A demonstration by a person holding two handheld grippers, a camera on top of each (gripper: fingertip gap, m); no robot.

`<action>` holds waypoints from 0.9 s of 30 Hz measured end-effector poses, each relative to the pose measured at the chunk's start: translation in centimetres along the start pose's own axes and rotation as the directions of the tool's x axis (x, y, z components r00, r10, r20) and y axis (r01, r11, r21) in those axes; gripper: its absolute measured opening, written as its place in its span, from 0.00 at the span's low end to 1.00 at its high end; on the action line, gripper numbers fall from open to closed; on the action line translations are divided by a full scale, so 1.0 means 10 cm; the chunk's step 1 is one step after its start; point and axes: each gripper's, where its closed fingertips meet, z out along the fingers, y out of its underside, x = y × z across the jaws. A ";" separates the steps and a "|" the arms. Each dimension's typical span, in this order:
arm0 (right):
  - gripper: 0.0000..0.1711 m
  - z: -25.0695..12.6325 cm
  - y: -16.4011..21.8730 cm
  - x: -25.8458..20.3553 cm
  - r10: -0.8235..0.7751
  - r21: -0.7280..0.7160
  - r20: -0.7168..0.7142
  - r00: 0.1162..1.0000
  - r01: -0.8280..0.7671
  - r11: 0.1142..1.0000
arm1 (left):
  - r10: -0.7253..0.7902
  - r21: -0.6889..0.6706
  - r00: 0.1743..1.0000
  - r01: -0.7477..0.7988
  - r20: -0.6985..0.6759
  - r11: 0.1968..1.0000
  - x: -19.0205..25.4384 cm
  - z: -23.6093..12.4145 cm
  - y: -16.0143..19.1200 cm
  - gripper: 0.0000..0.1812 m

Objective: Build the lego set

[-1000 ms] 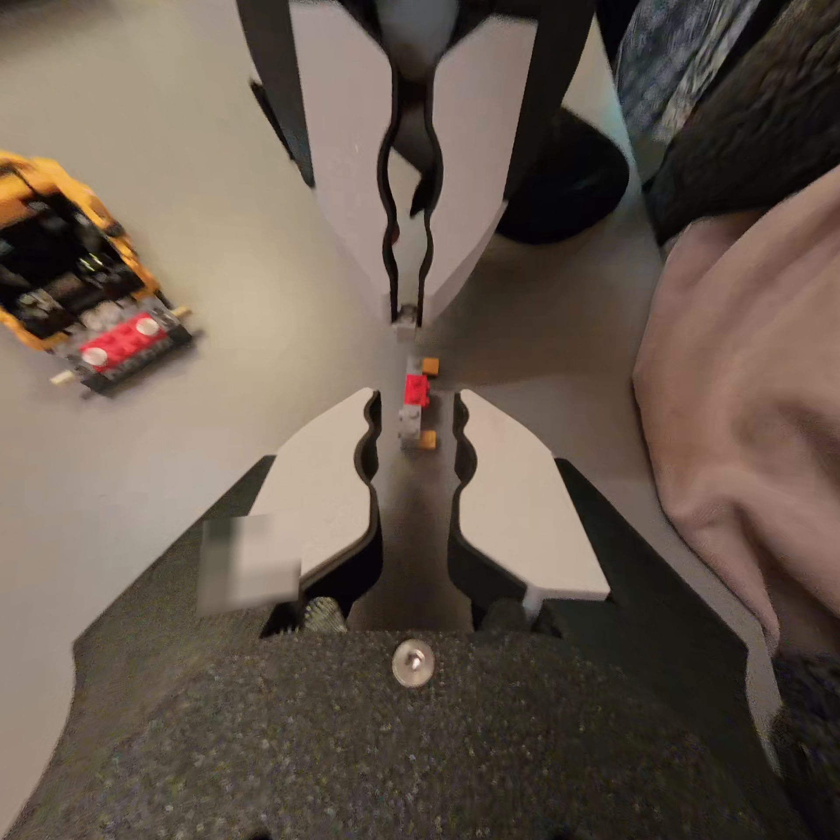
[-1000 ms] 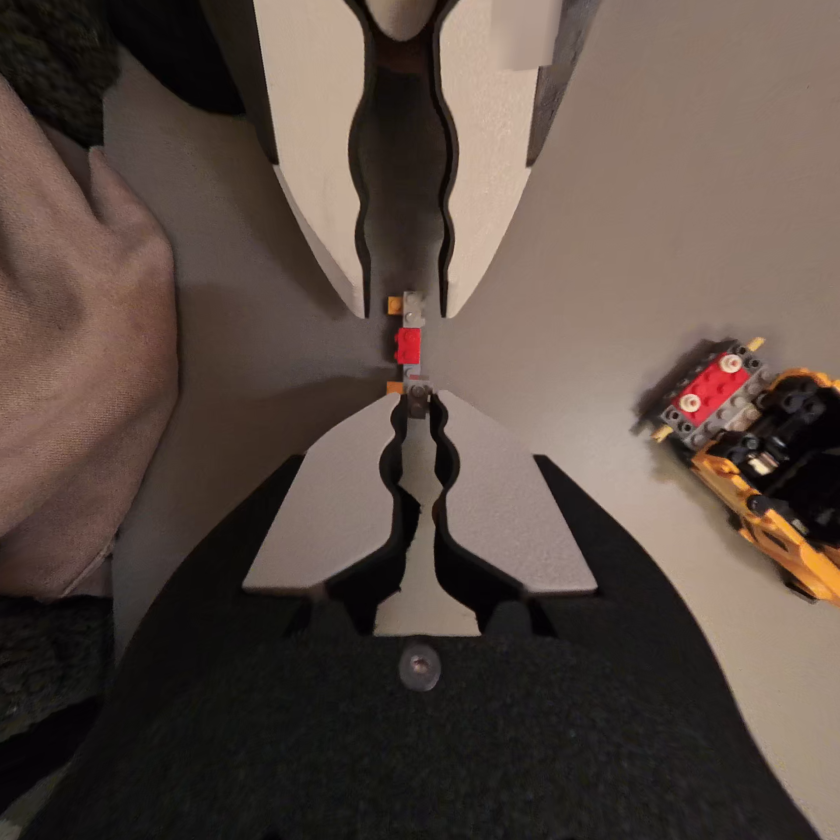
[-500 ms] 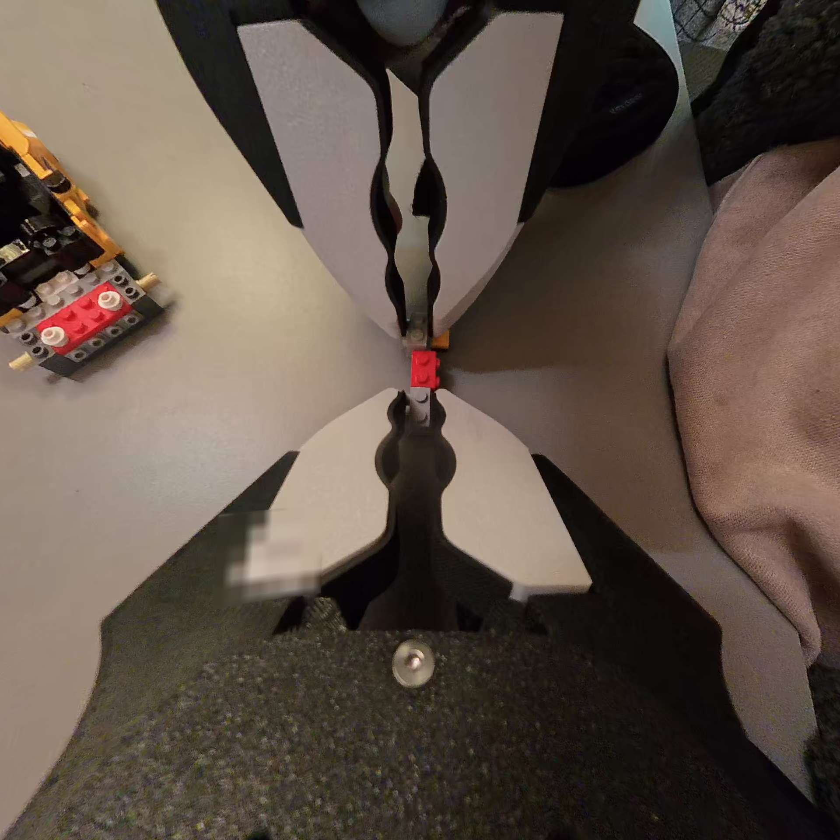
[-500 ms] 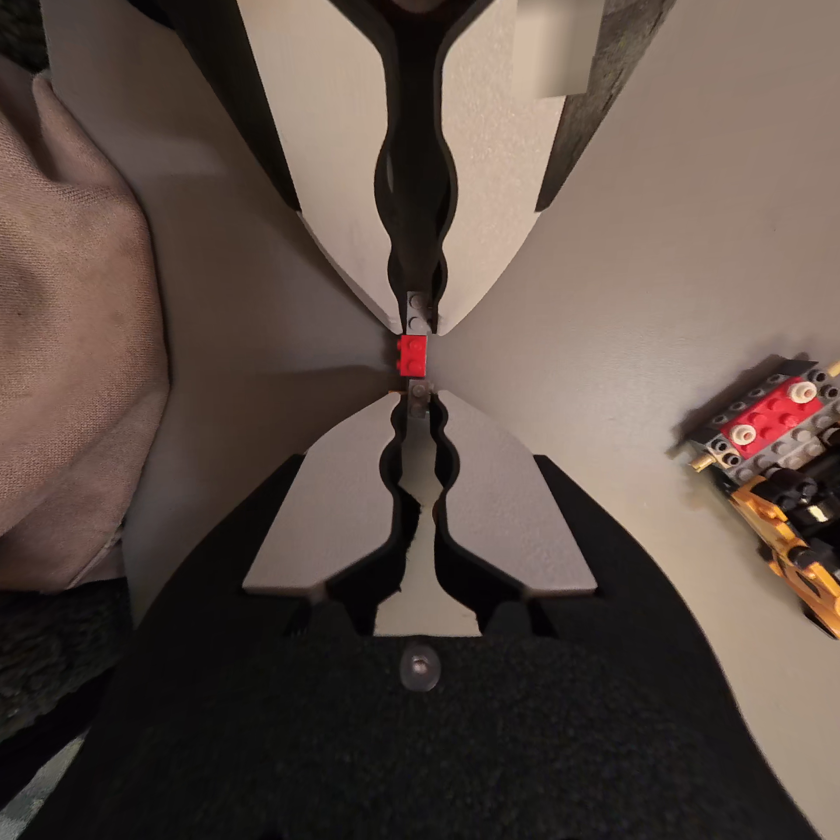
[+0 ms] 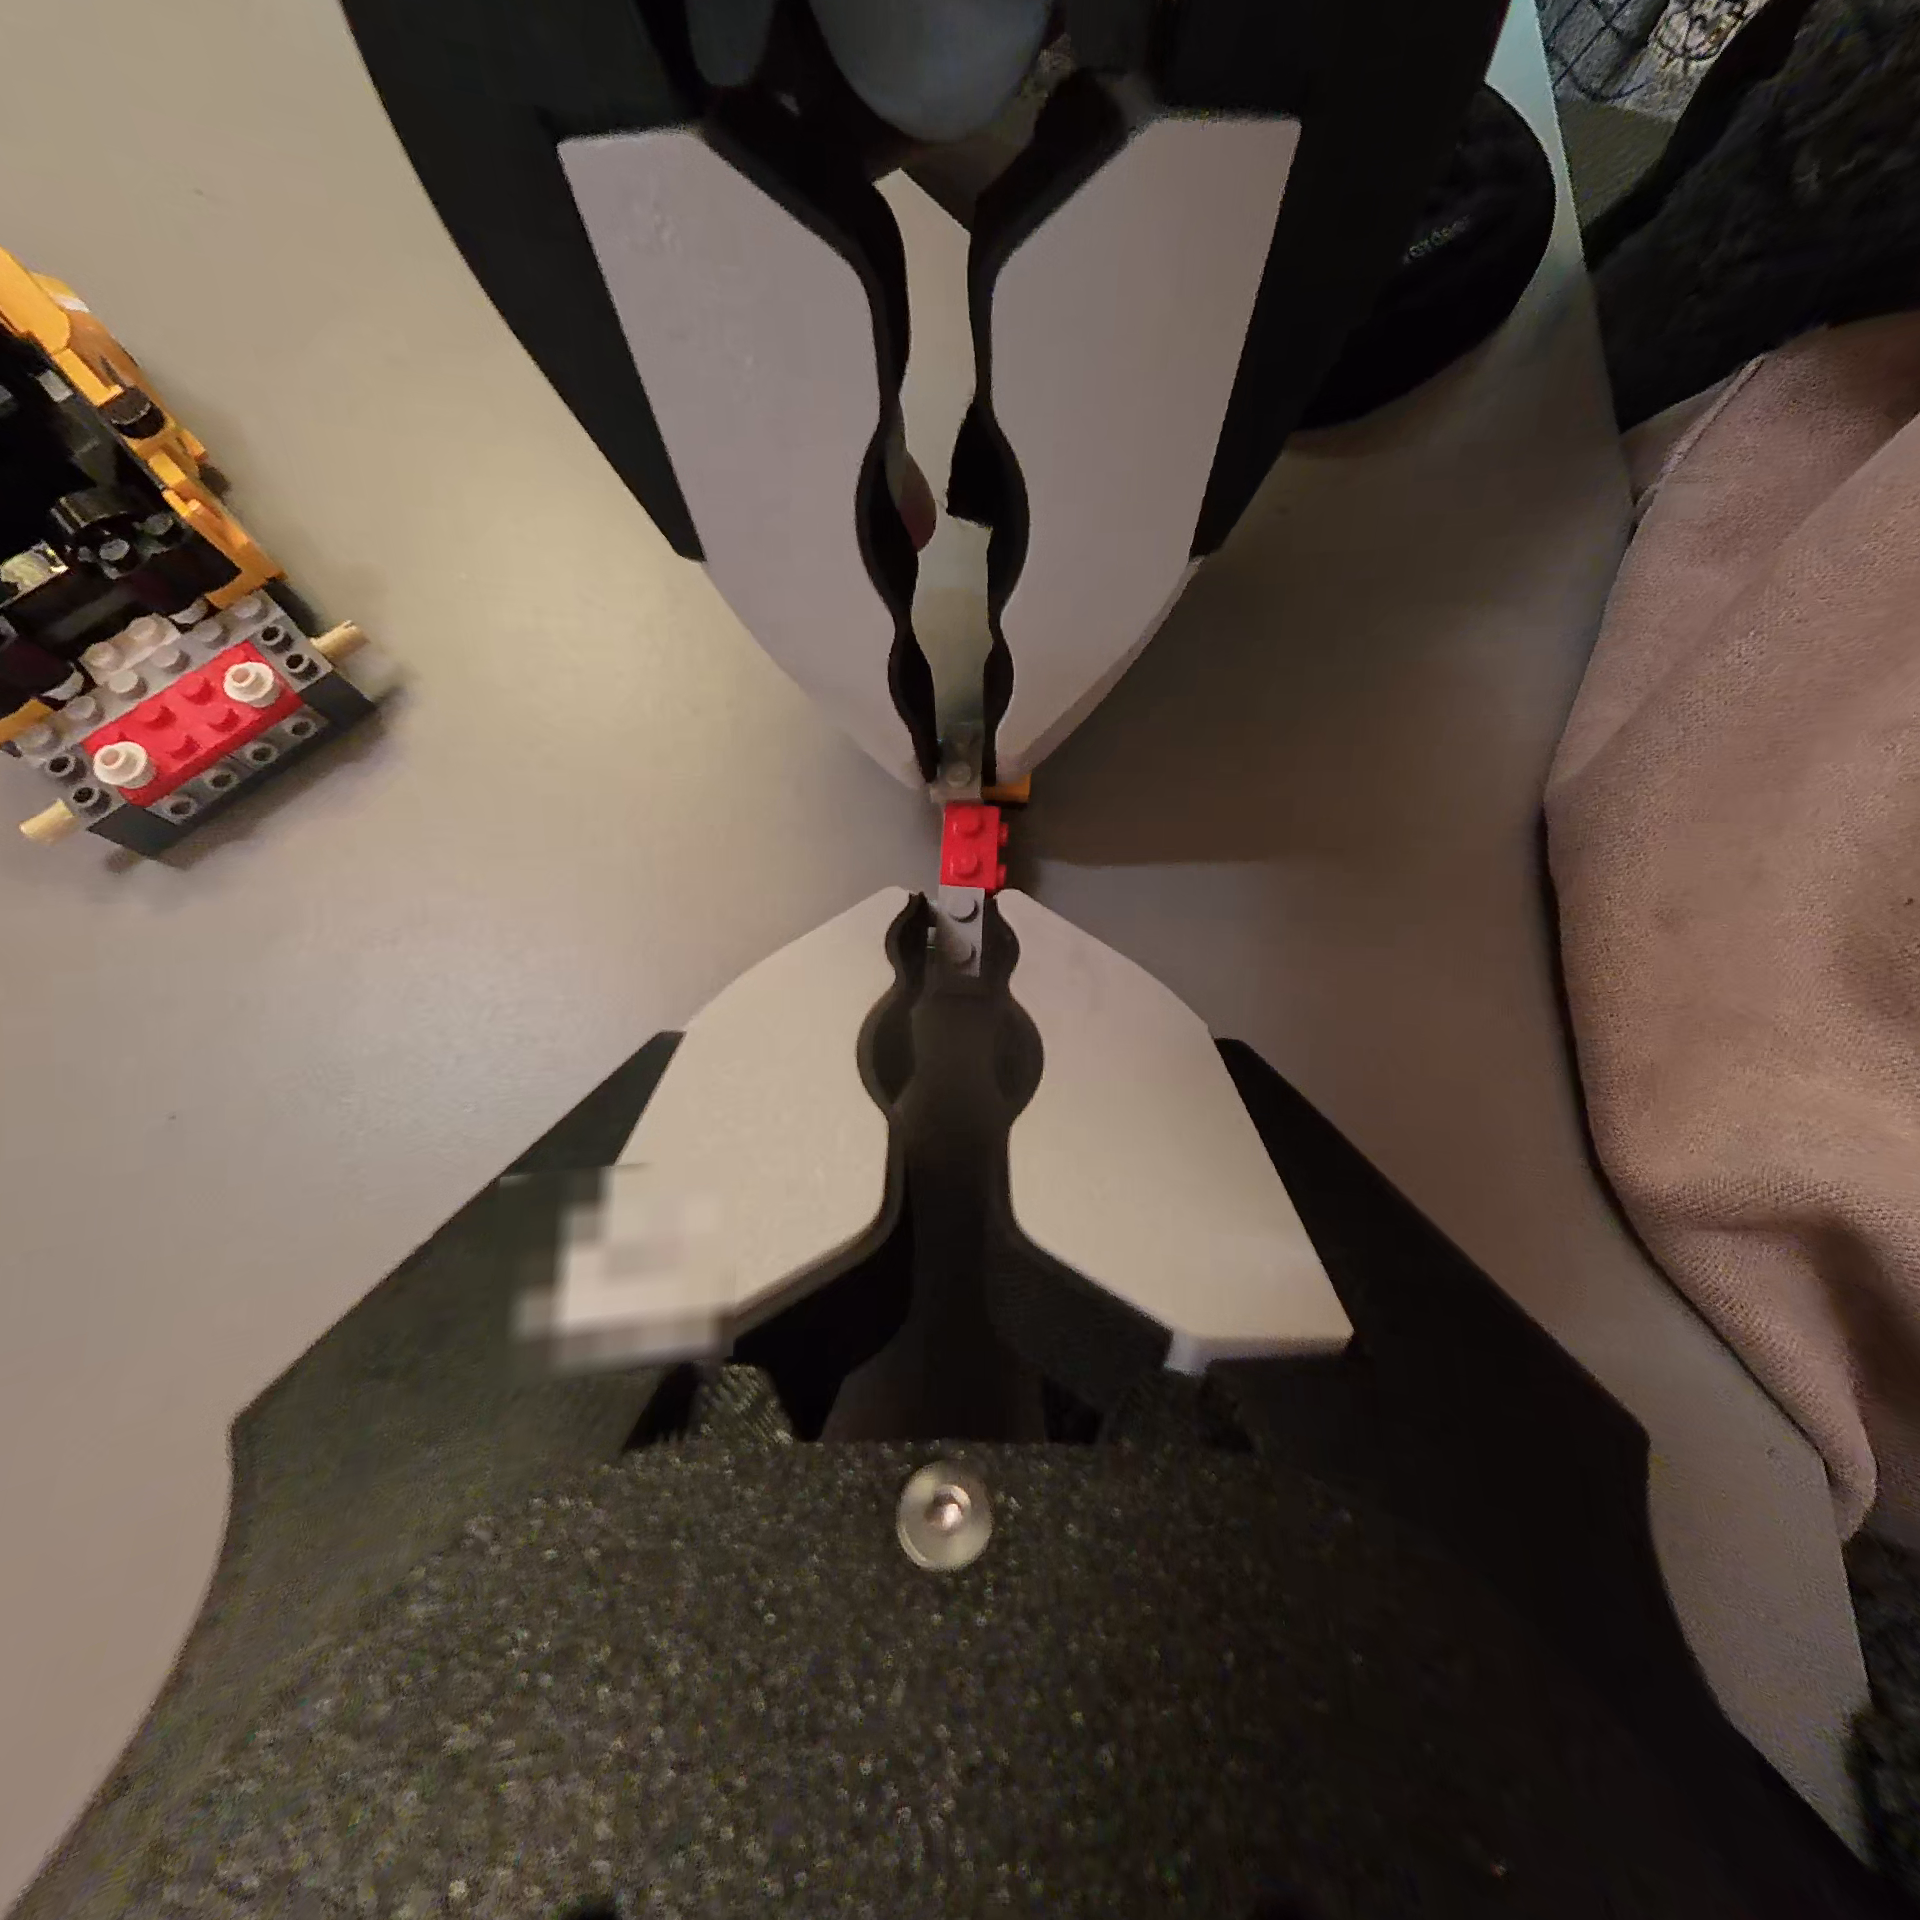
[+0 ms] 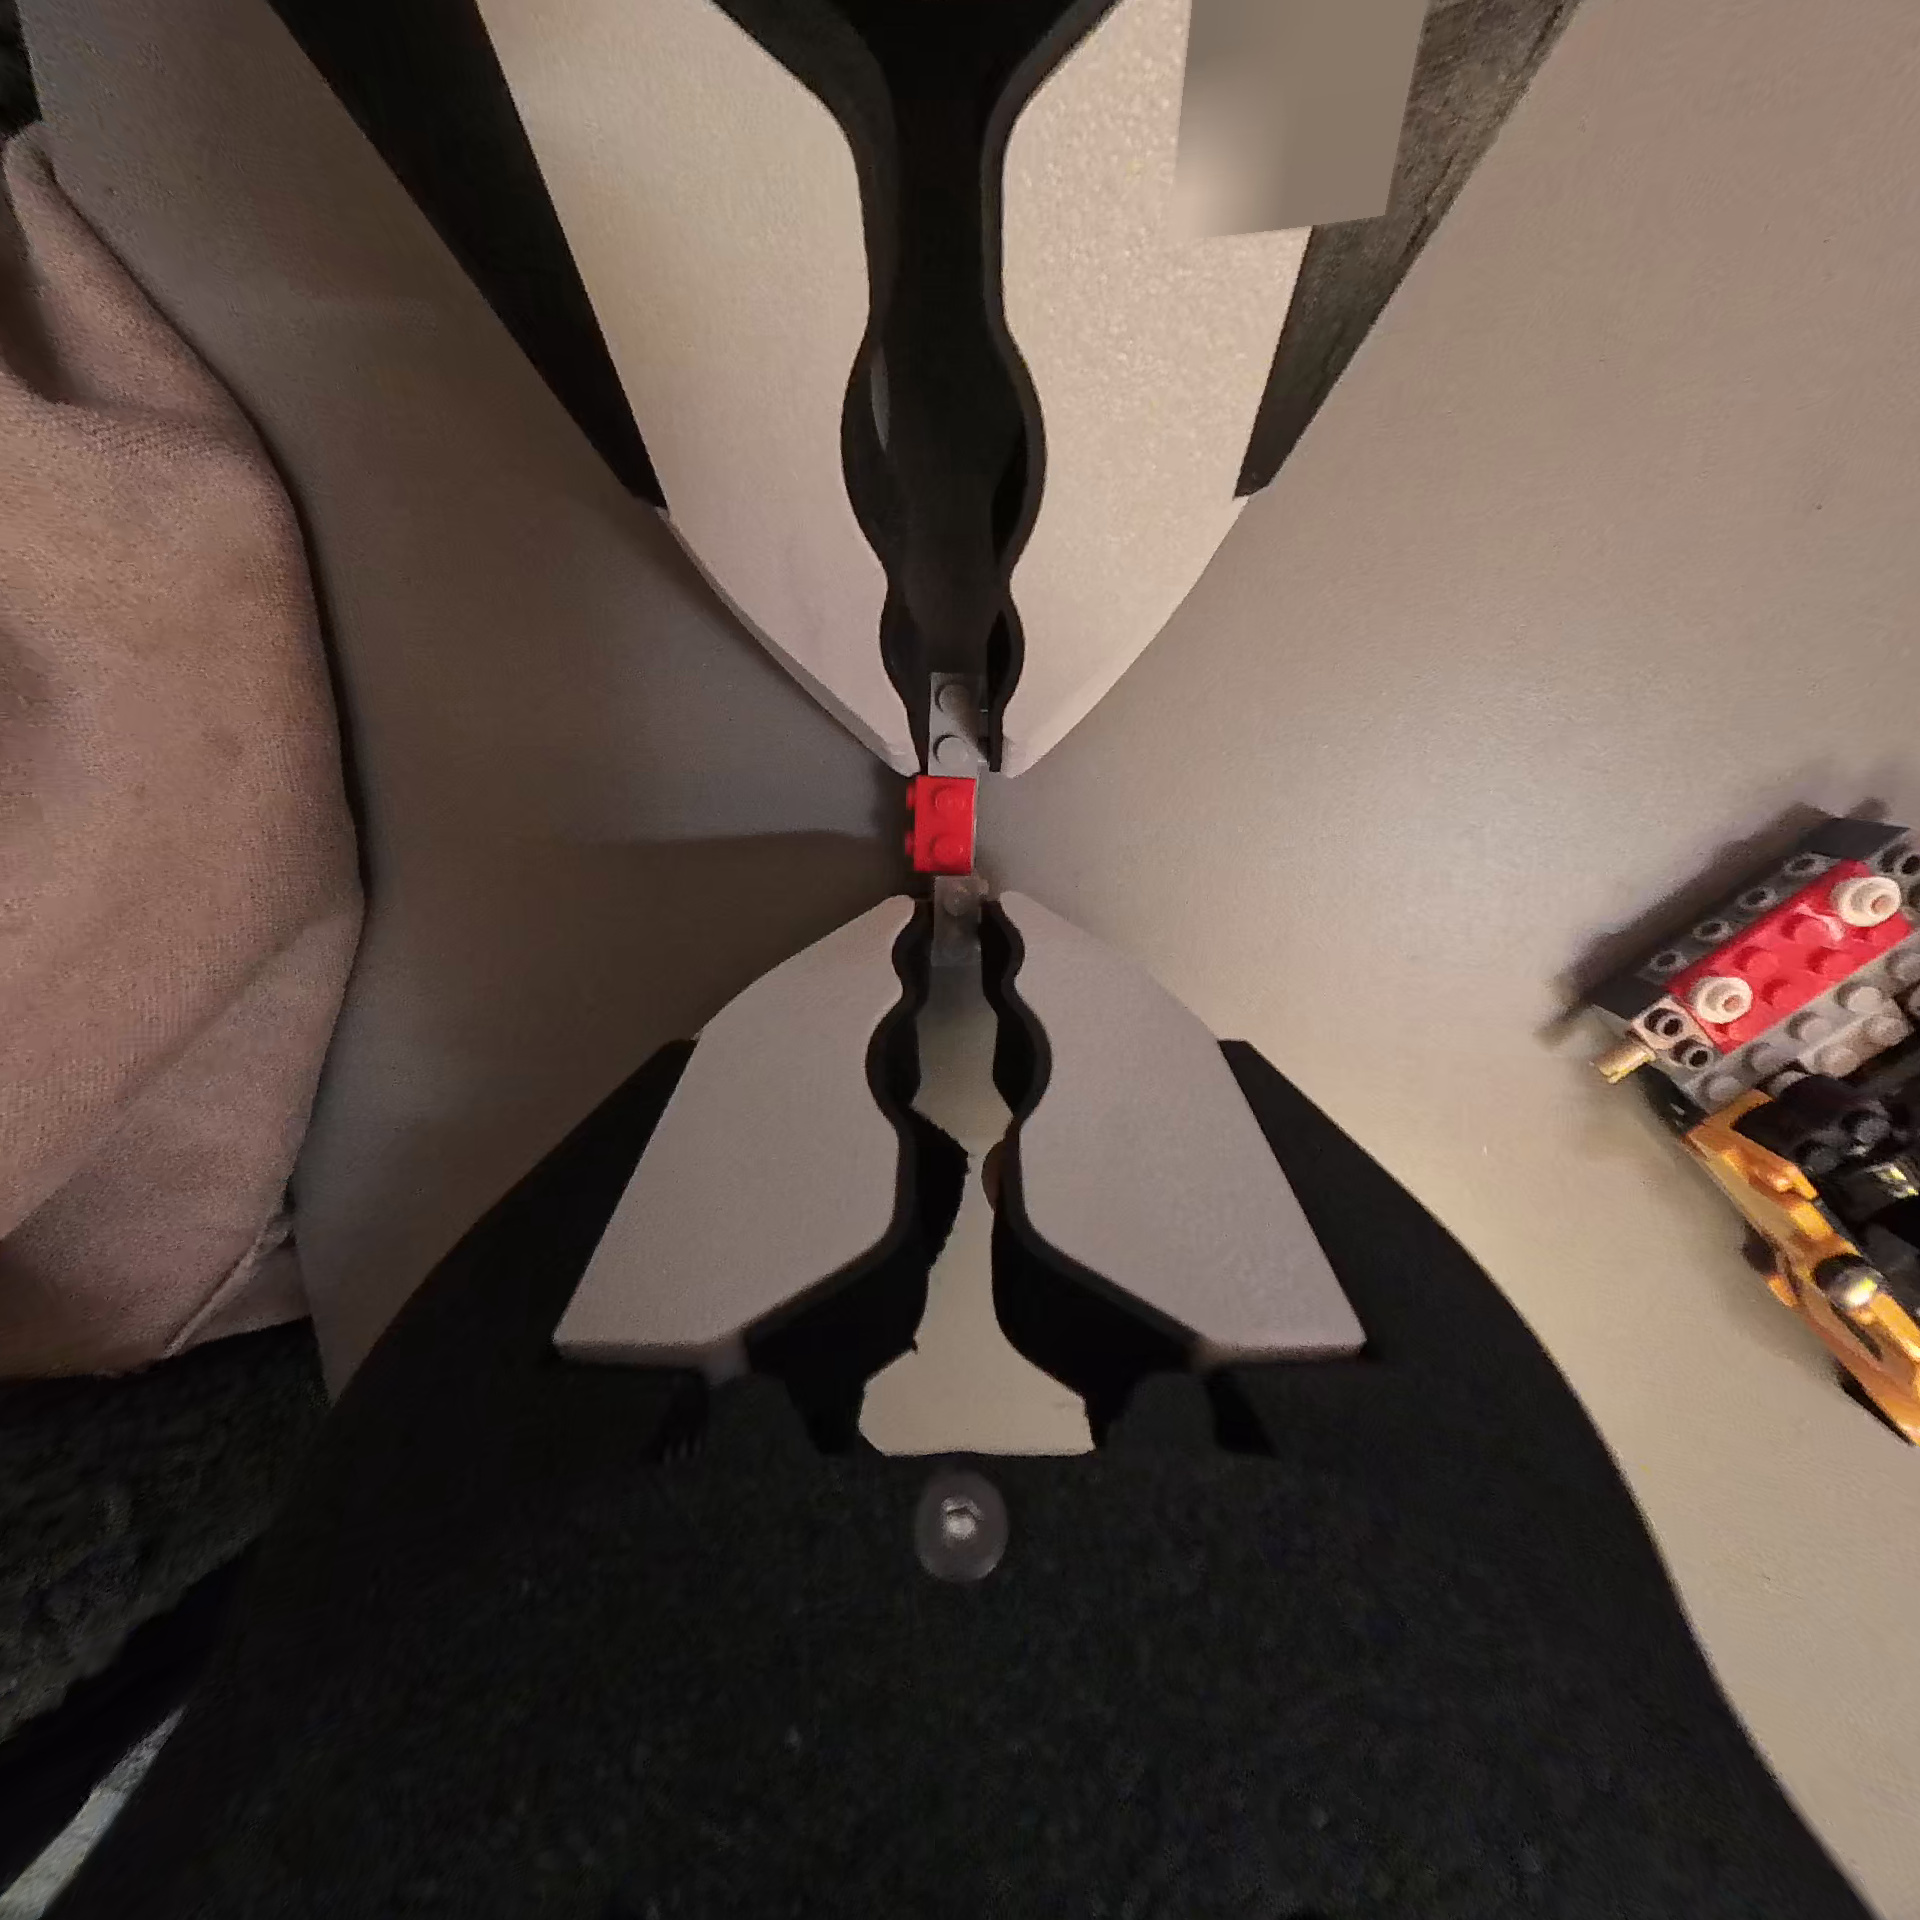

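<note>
A small assembly, a narrow grey plate with a red brick on its middle and an orange bit at one side, hangs between both grippers above the grey table. My left gripper is shut on the near end of the plate. My right gripper comes from the top, shut on the far end. In the right wrist view my right gripper pinches one end, the left gripper the other, with the red brick between them.
A partly built yellow and black lego vehicle with a red plate lies on the table to the left, and shows at the right of the right wrist view. A pinkish cloth and a black round object lie beside the grippers. Left and right tips are no more than a few centimetres apart.
One second ago my left gripper was open around the end of the plate; it has since shut on it. The two grippers have drawn closer together. The right gripper's hold is unchanged.
</note>
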 end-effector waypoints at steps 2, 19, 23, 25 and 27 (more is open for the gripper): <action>0.05 0.01 0.00 0.00 -0.009 0.003 -0.015 1.000 0.009 1.000 | -0.003 -0.001 1.000 0.003 0.000 1.000 0.00 0.00 0.00 0.05; 0.05 -0.03 -0.01 -0.02 -0.013 0.106 -0.146 0.989 0.029 0.994 | 0.009 -0.003 1.000 -0.009 0.012 1.000 0.02 0.01 0.00 0.05; 0.06 -0.03 -0.01 0.00 -0.011 0.111 -0.156 0.988 0.029 0.993 | 0.014 -0.004 1.000 -0.014 0.014 1.000 0.02 0.01 0.00 0.05; 0.06 -0.04 -0.01 0.00 -0.009 0.112 -0.152 0.988 0.027 0.993 | 0.015 -0.004 1.000 -0.015 0.013 1.000 0.02 0.01 0.00 0.05; 0.05 -0.03 -0.01 -0.01 -0.009 0.112 -0.144 0.990 0.026 0.993 | 0.015 -0.004 1.000 -0.015 0.013 1.000 0.02 0.01 0.00 0.05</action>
